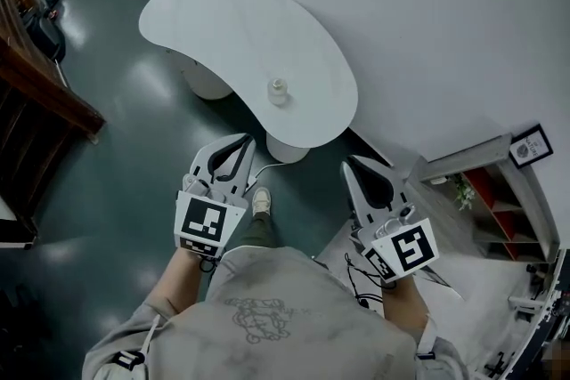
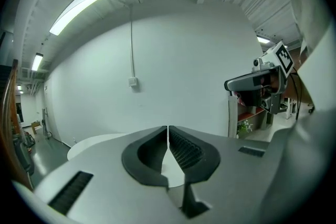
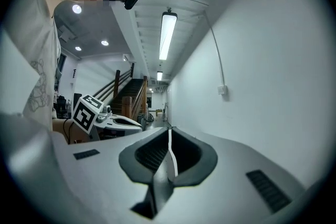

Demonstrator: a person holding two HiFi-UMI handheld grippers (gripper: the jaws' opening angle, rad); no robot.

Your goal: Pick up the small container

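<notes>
Left tool and right tool are both pressed together, holding nothing. My small container stands on the white desk, away from them.

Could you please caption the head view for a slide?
Left gripper and right gripper, shut and empty, before small container on white table.

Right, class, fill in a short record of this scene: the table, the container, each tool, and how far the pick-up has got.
table: white, curved top, on a dark floor
container: small, pale, upright on the table near the edge closest to the person
left tool: shut, empty, apart from the container
right tool: shut, empty, apart from the container
progress: container not yet touched
</notes>
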